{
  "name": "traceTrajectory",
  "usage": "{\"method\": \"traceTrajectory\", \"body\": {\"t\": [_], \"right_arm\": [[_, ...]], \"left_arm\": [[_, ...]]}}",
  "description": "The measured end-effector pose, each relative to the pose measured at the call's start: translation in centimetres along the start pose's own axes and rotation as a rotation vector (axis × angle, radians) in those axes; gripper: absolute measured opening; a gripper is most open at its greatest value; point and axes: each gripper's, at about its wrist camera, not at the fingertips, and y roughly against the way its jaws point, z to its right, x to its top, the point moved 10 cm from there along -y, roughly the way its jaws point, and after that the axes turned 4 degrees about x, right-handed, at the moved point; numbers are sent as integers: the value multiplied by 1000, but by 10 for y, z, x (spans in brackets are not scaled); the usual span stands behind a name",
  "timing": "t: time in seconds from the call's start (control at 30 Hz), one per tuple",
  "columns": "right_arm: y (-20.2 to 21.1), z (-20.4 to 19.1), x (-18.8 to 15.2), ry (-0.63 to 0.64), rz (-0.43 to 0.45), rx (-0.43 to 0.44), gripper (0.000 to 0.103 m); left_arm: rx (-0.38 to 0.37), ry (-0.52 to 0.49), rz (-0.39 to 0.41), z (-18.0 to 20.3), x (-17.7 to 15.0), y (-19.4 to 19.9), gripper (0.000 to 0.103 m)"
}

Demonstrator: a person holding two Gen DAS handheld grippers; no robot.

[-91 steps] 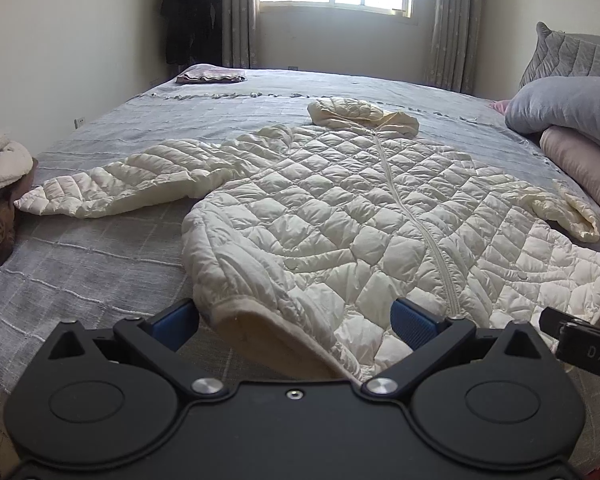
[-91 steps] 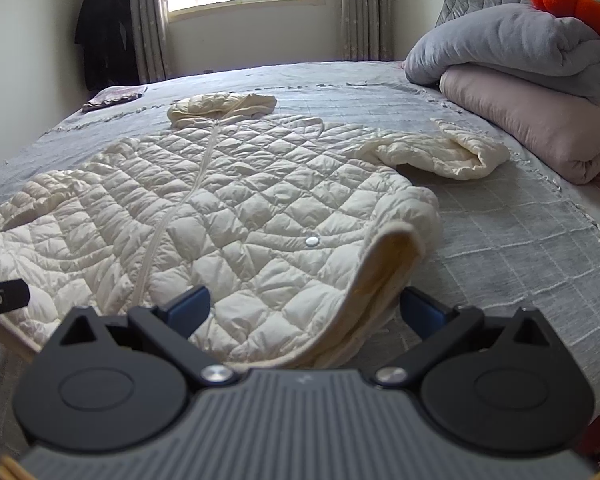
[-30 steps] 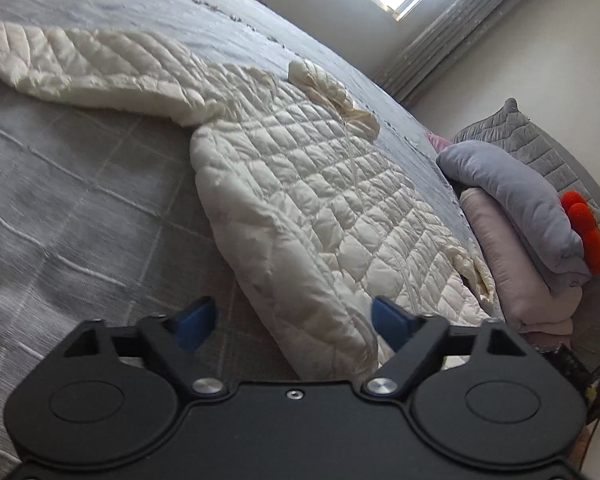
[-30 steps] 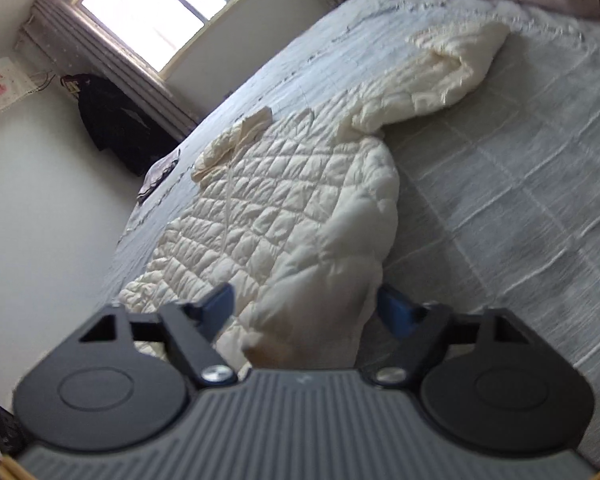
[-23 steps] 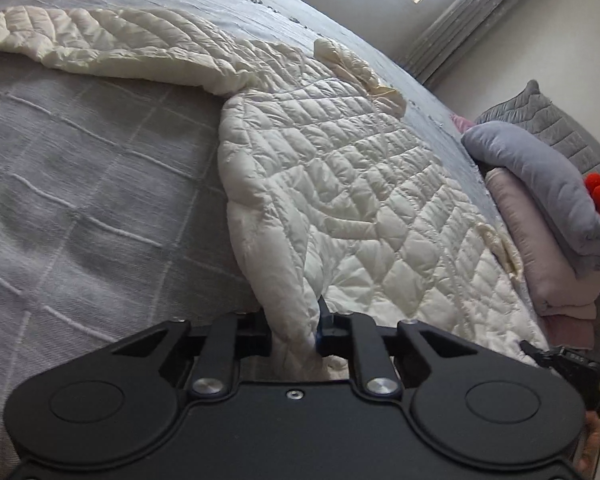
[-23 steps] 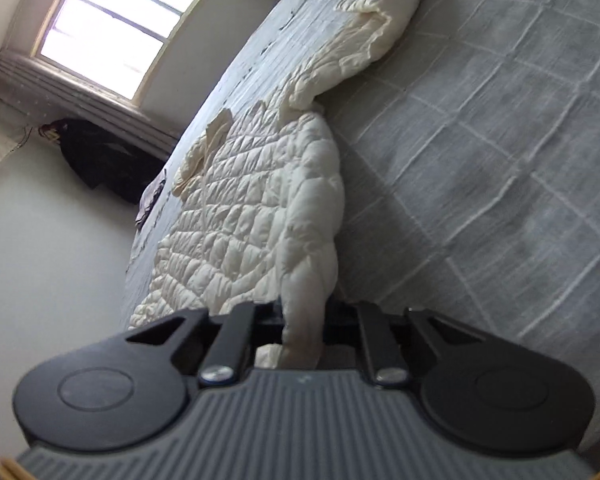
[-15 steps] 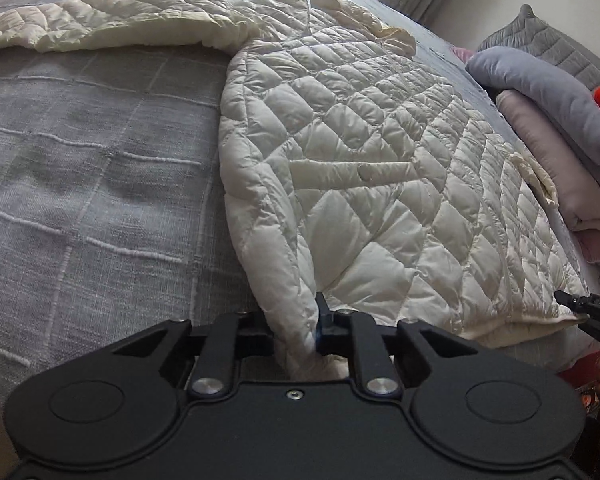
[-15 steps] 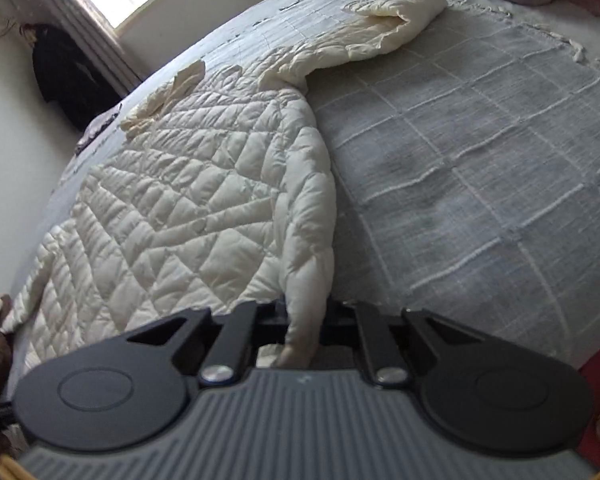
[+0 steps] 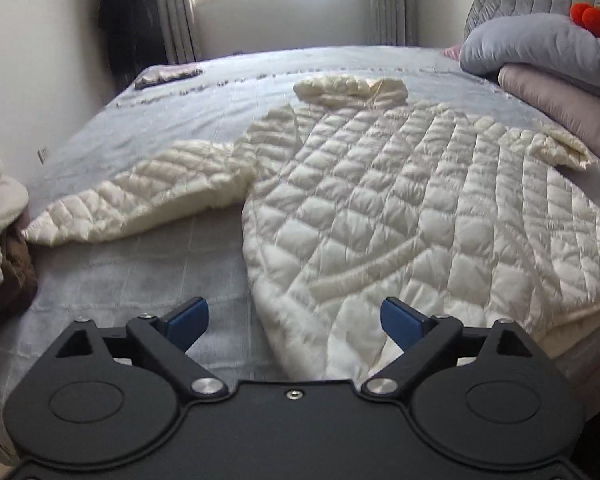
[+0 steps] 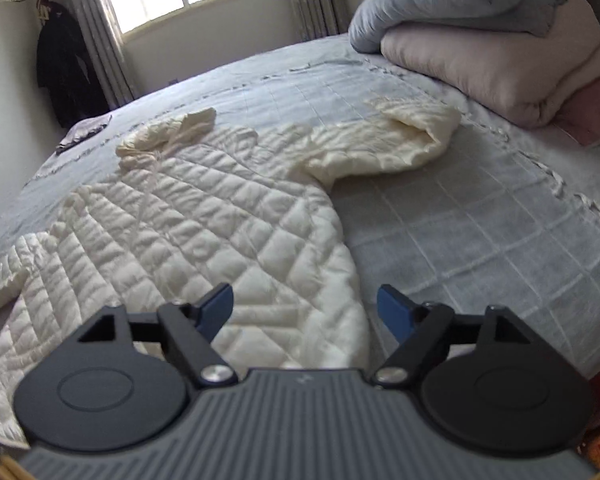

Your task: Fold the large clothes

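Left wrist view — left gripper spread wide over the hem corner of the cream quilted puffer jacket lying flat on the grey checked bedspread, gripping nothing; right wrist view — right gripper likewise wide apart, empty, over the jacket's other hem corner, sleeve outstretched near stacked grey and pink folded duvets.

My left gripper has its blue-tipped fingers spread wide, gripping nothing; my right gripper is equally spread, level.
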Motion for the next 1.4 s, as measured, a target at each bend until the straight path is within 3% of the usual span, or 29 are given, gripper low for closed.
{"method": "traceTrajectory", "body": {"t": [0.1, 0.2, 0.33, 0.4, 0.43, 0.57, 0.67, 0.93, 1.03, 1.17, 1.3, 1.4], "right_arm": [[-21, -39, 13, 33, 32, 62, 91], [-54, -60, 6, 91, 28, 89, 94], [-93, -50, -25, 195, -89, 6, 93], [-104, -41, -35, 219, -118, -25, 94], [-107, -38, -37, 216, -120, -14, 97], [-110, -35, -45, 219, -77, 0, 102], [-110, -37, -47, 246, -30, -26, 102], [-92, -37, -37, 215, -61, -74, 102], [-72, -26, -26, 169, -27, -62, 102], [-60, 13, 9, 81, 25, -124, 102], [-68, 56, 47, -24, 25, -139, 95], [-83, 85, 79, 6, 35, -196, 90]], "left_arm": [[-16, 21, 76, 23, 33, -5, 98], [-99, 26, 171, 60, 46, -28, 103], [-115, 22, 47, 73, 18, -91, 103], [-96, 32, -73, 68, -6, -115, 103], [-120, 46, -68, 66, -11, -118, 103], [-155, -10, 18, 65, -23, -111, 103], [-186, 8, 86, 62, -29, -105, 103], [-209, 41, 44, 55, -19, -78, 103], [-237, 66, 74, 57, -11, -63, 103], [-216, 89, 60, 66, 12, -63, 103], [-240, 83, 68, 93, 37, -66, 103], [-273, 85, 105, 119, 59, -76, 103]]}}
